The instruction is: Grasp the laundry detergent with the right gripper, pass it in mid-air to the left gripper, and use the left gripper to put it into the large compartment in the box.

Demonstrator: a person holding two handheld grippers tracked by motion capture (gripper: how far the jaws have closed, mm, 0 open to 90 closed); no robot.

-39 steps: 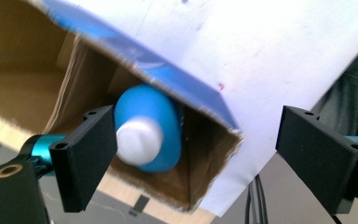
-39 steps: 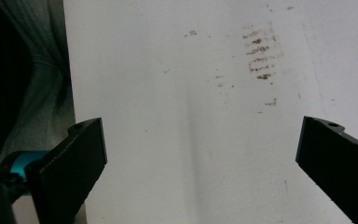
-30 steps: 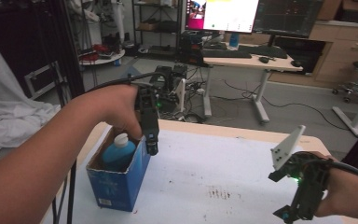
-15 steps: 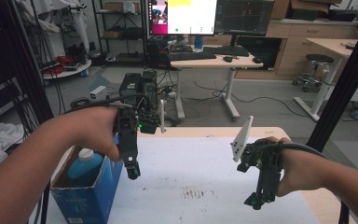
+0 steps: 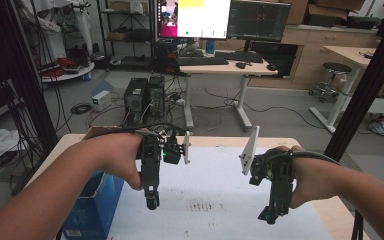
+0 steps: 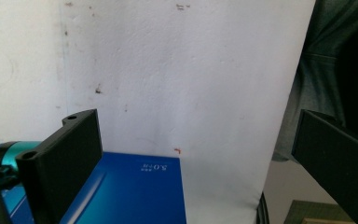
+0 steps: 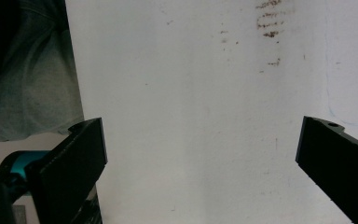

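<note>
The left gripper [image 5: 152, 200] is held over the white table [image 5: 215, 220] with its jaws spread wide and nothing between them; the right gripper [image 5: 270, 215] is held to the right, equally spread and empty. Just left of the left gripper, at the table's near left edge, a blue cardboard box [image 5: 92, 210] is seen, its printed side [image 6: 135, 191] lying directly below the jaws in the left gripper view. The box is judged light and fairly stiff, though its thin walls may be dented by a hard squeeze. A hold across one upper wall edge is judged best, since the glossy faces may be slippery.
</note>
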